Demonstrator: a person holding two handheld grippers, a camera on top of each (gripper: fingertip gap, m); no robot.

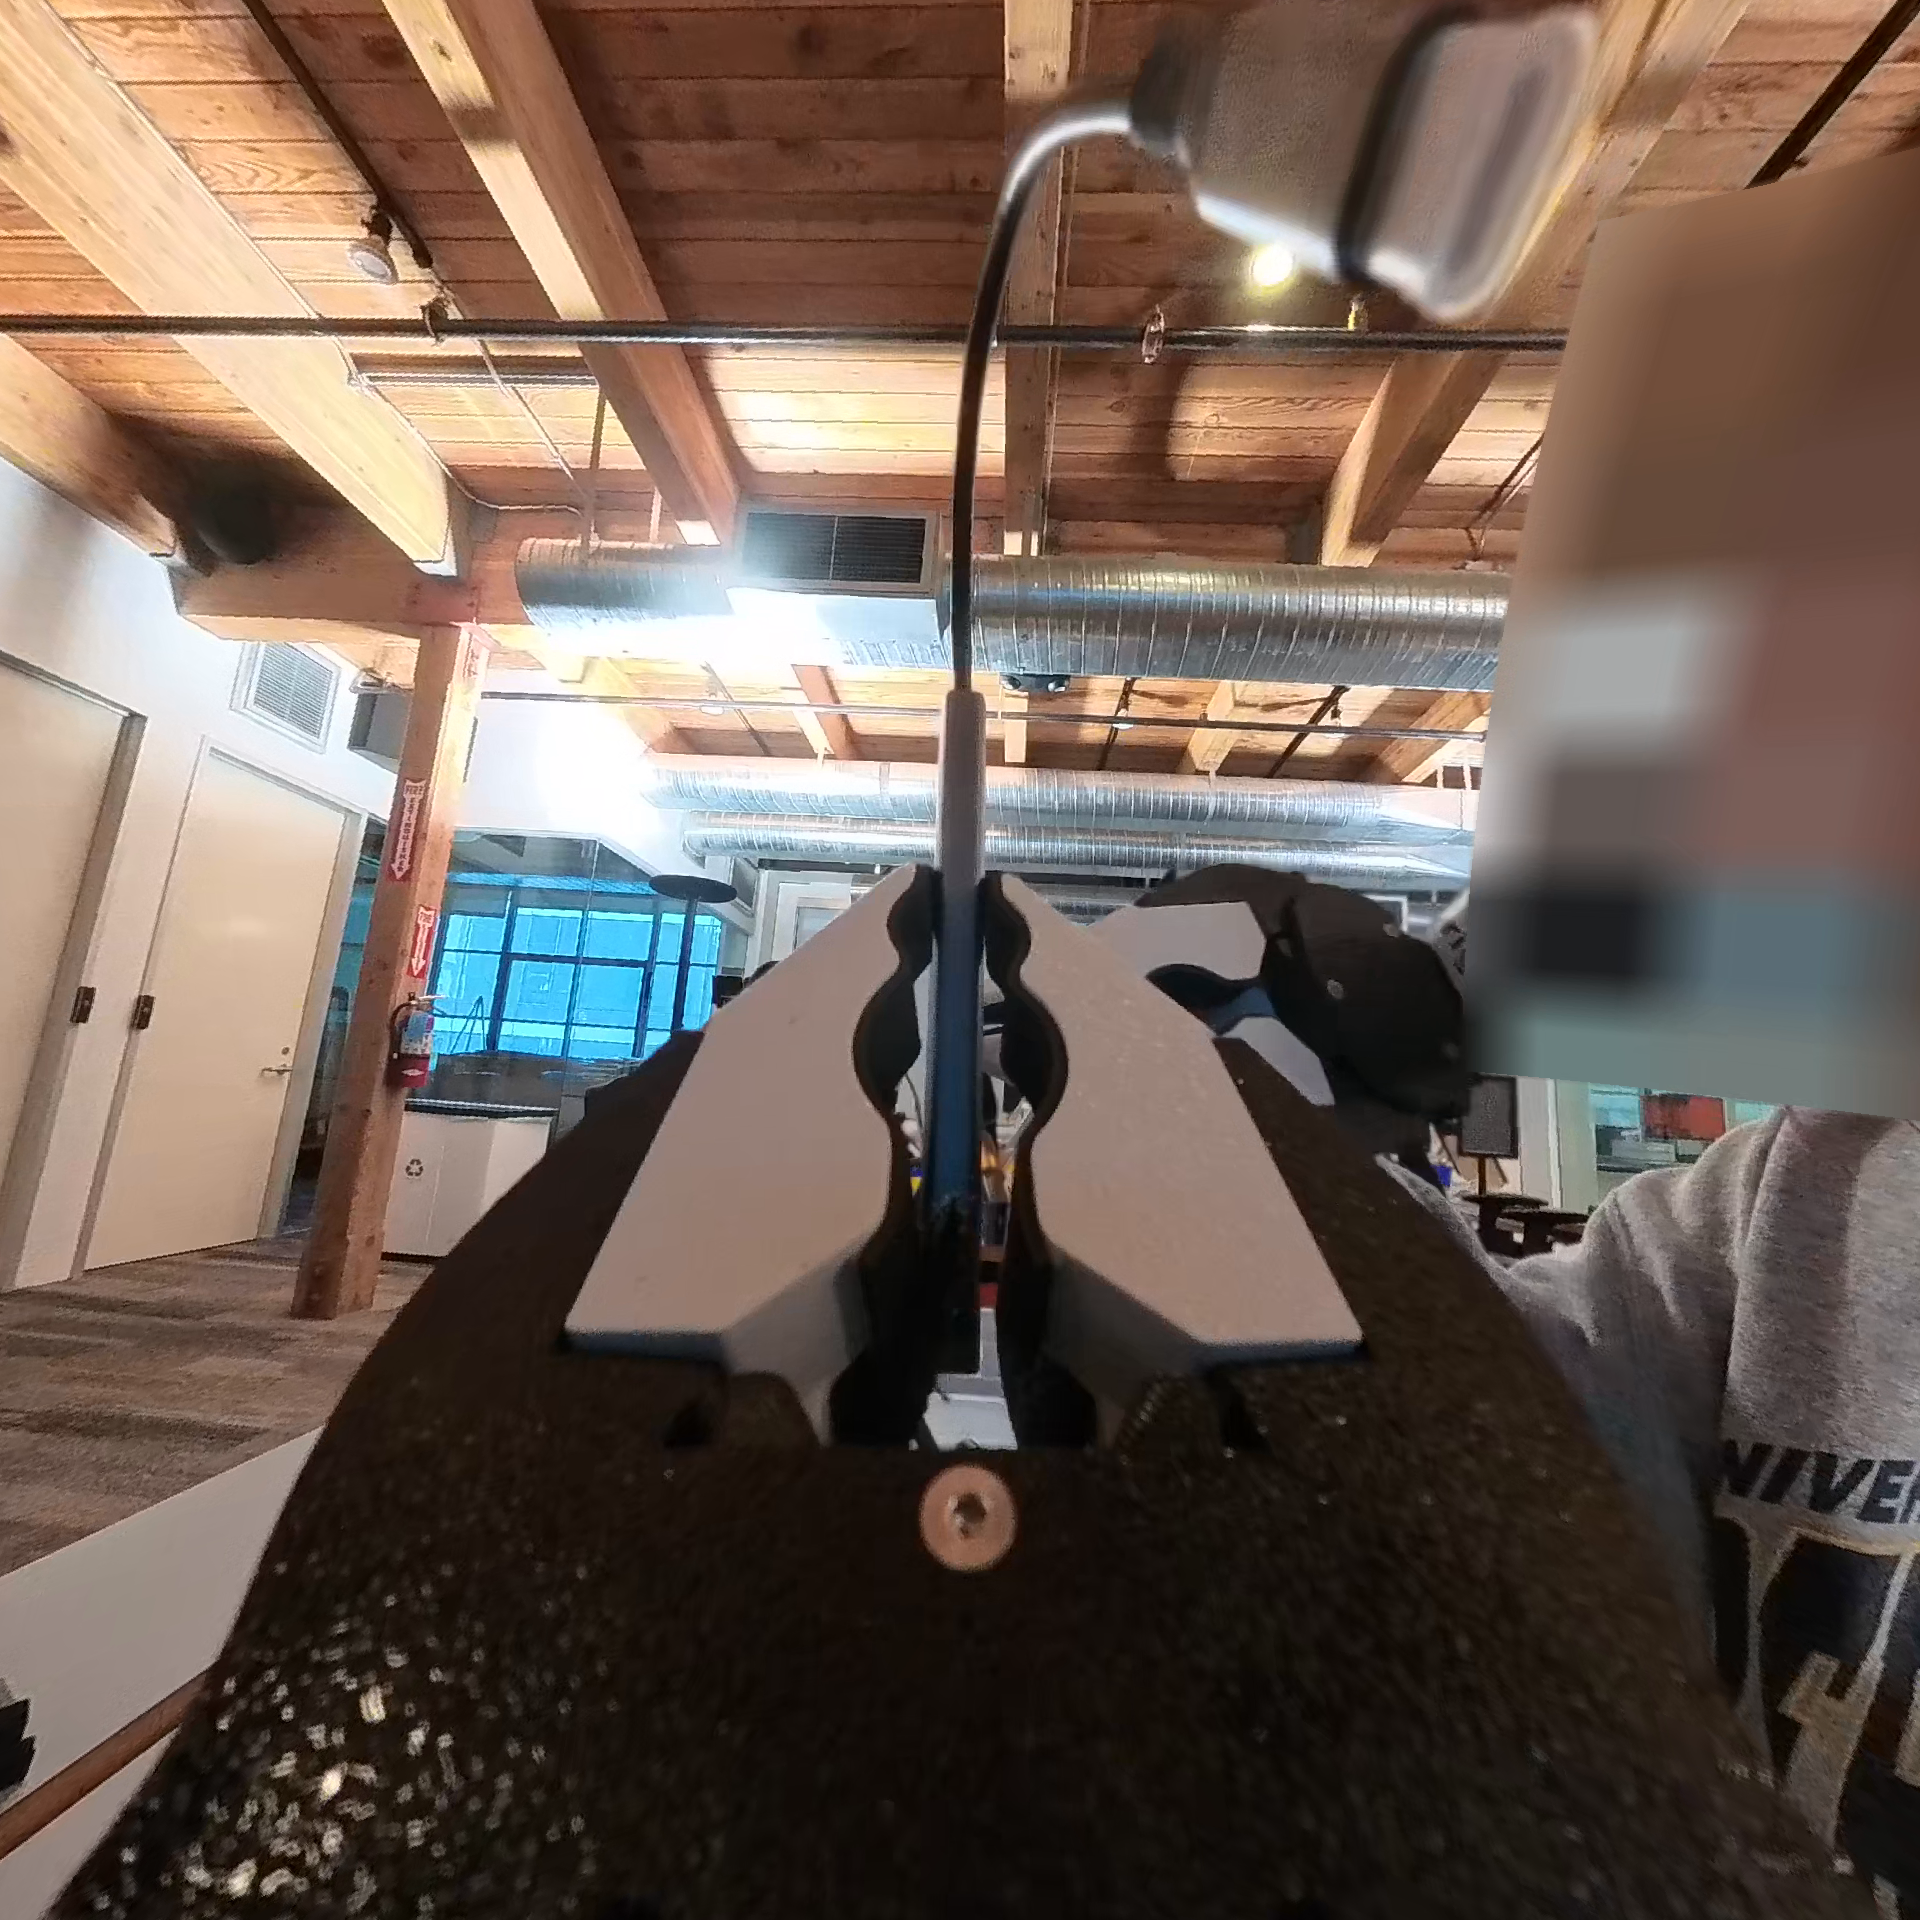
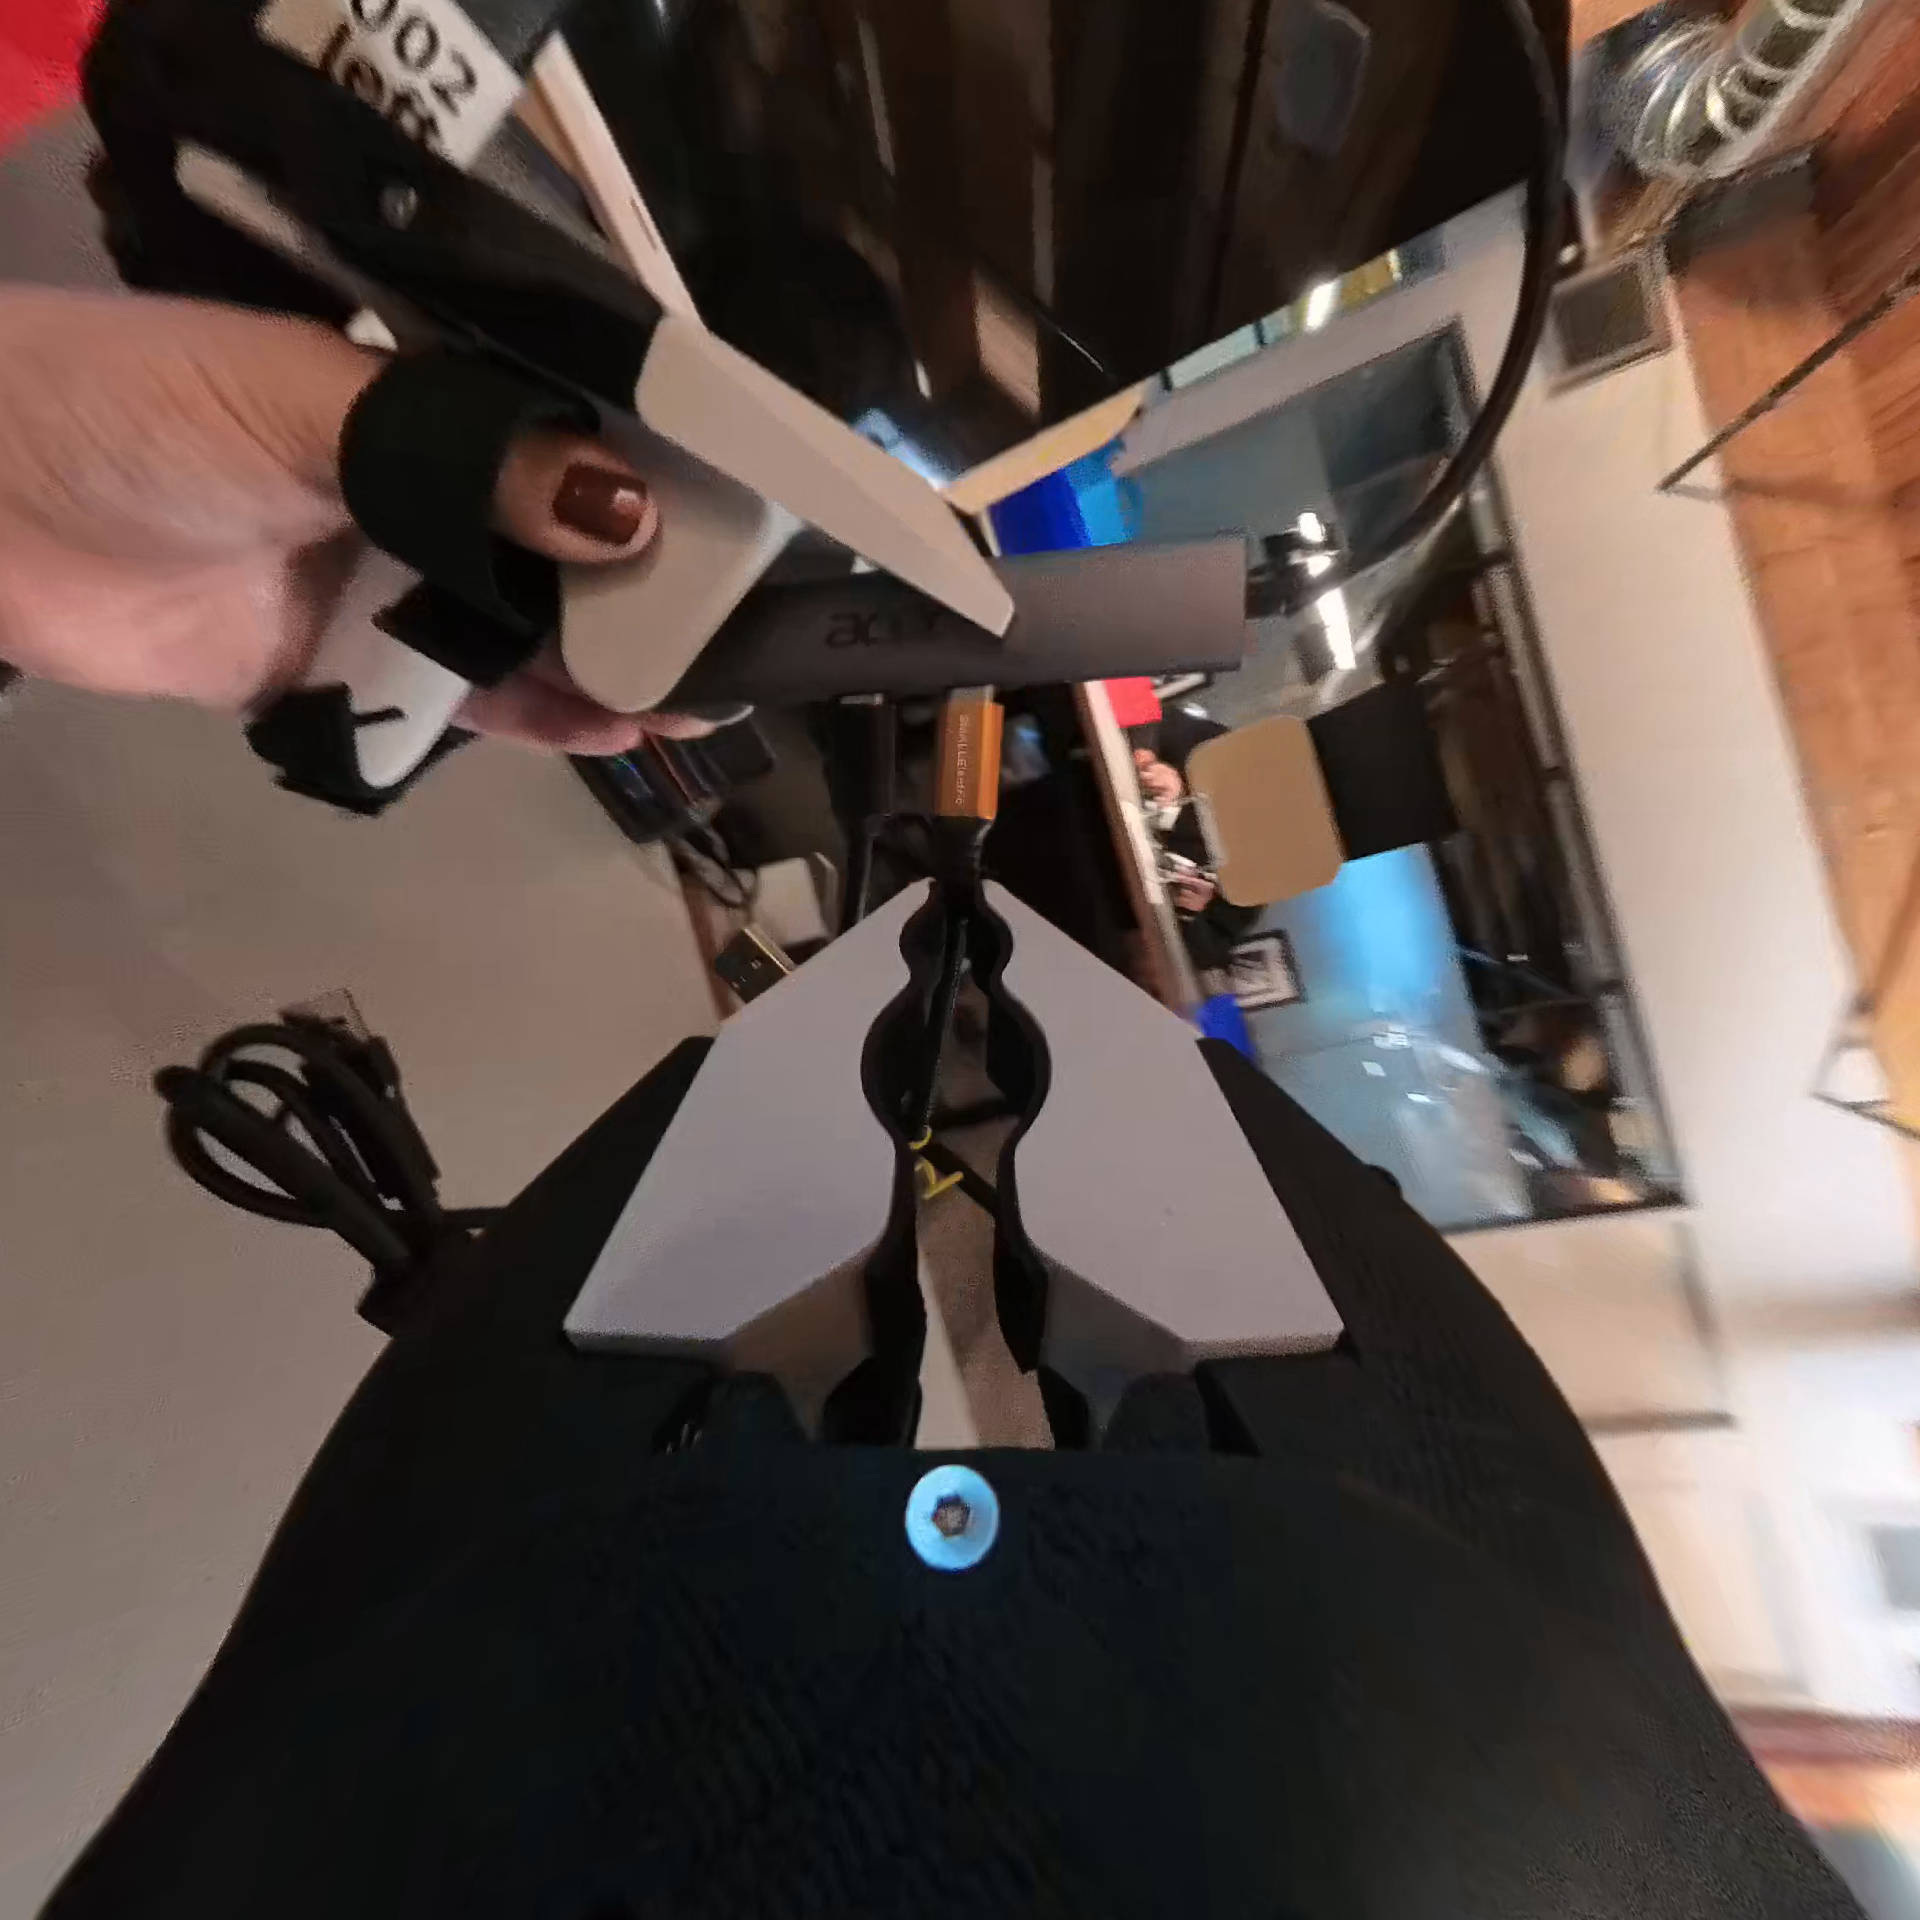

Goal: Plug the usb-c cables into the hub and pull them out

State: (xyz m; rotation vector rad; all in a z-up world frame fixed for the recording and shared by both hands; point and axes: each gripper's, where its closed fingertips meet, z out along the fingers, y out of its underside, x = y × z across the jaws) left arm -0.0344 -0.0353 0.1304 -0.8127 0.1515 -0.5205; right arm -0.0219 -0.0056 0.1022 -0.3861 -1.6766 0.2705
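My left gripper is shut on the grey hub, seen edge-on and held upright between the jaws. The hub's own black lead curves up to a blurred silver plug. In the right wrist view the left gripper holds the hub crosswise. My right gripper is shut on the black cable just behind its orange usb-c plug. The plug's tip meets the hub's near edge; I cannot tell how deep it sits. The right gripper also shows behind the hub in the left wrist view.
A person's hand holds the left gripper. A coiled black cable and another loose plug lie on the pale table. A person's grey sweatshirt is close on the right. The grippers' ends are close to 5 centimetres from one another.
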